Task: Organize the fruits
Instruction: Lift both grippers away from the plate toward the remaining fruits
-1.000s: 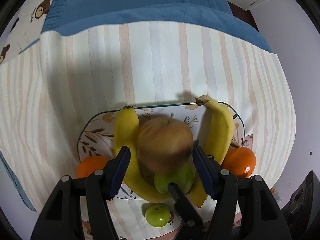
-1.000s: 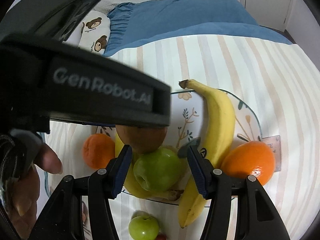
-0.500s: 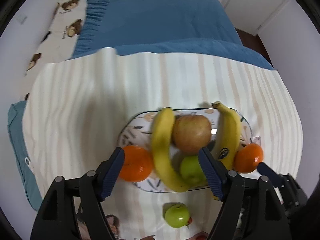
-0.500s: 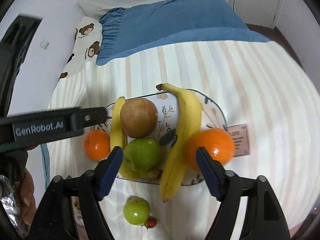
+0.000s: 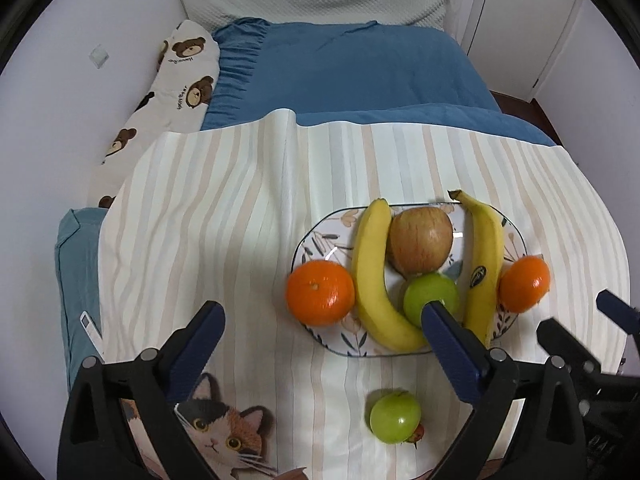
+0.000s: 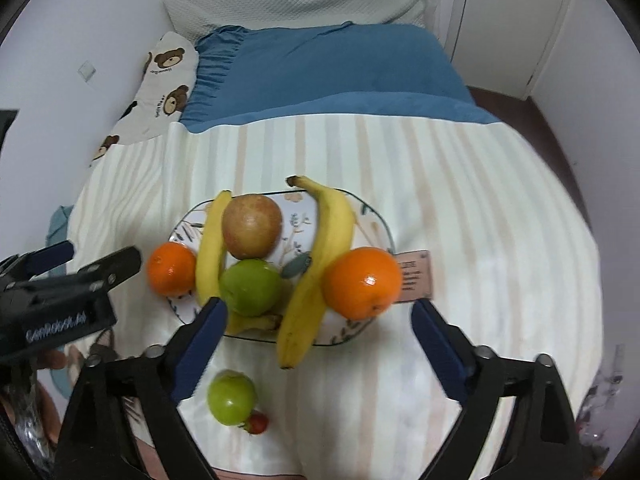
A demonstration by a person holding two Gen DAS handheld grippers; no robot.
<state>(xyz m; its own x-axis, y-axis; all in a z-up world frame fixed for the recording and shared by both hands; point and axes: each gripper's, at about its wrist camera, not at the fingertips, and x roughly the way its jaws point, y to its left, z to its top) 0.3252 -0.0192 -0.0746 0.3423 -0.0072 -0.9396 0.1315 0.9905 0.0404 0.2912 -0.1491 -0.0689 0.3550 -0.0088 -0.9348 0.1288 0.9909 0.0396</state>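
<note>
Both hand-held grippers, left (image 5: pixel 320 320) and right (image 6: pixel 318 312), have just been opening, empty, above the plate (image 5: pixel 316 236); next, likely the stray green apple (image 5: pixel 395 417) nearer than it.

Left gripper (image 5: pixel 322 322): it points steeply down, jaws spread wide, nothing between the blue pads; the jaws have just been opening.
Left gripper from the other side: its black body (image 6: pixel 56 300) shows at the left edge of the right wrist view, with white lettering on it.
Right gripper (image 6: pixel 320 316): it also points steeply down, jaws spread wide and holding nothing; the jaws have just been opening too.
Right gripper from the other side: two black fingers with blue pads (image 5: pixel 612 308) come in at the right edge of the left wrist view.
Hand (image 6: pixel 48 360): part of a finger shows under the left gripper's body, the rest is hidden.
</note>
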